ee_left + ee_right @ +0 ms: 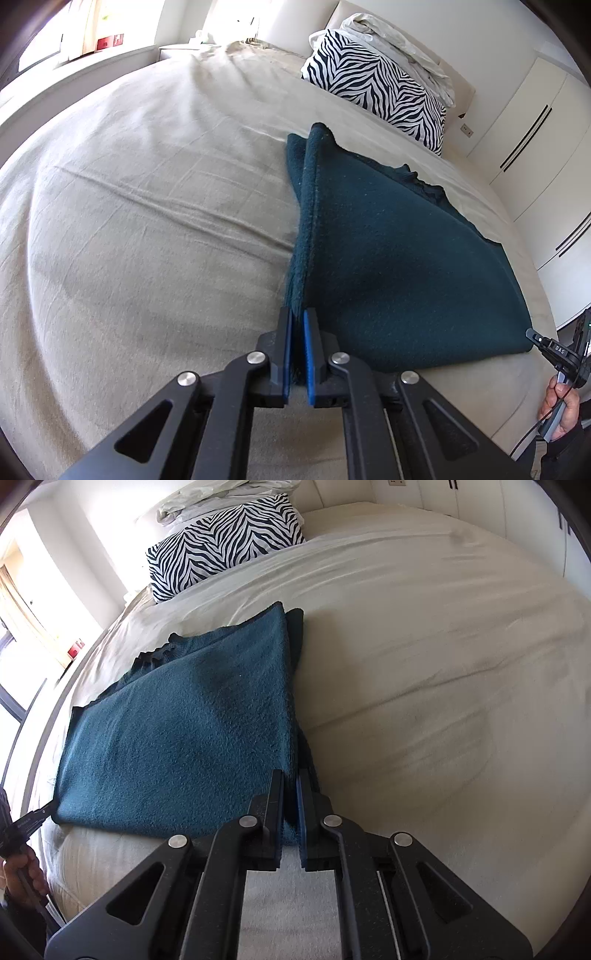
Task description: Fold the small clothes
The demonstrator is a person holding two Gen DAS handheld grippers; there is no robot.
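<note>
Left wrist view: the left gripper (298, 325) has its blue-padded jaws pinched closed on the near left corner of a dark teal, fleecy rectangular cloth (388, 258), which runs ahead and to the right of the fingers over a cream bed sheet (147, 221). The far corner ahead looks doubled, a second layer peeking out beneath. Far right, the right gripper (533, 338) bites the opposite near corner, a hand (561, 410) behind it. A zebra-striped pillow (376, 85) lies well beyond the cloth.

Right wrist view: the right gripper (291, 794) is likewise clamped tight on its corner, the cloth spreading ahead and to the left of the fingers. At far left the left gripper meets the other corner.

Judging by its drape, the cloth is soft, light and limp, thick enough not to slip from the pads; it will sag between the two holds unless kept taut. Corners are the sensible places to grip, and both are taken.
</note>
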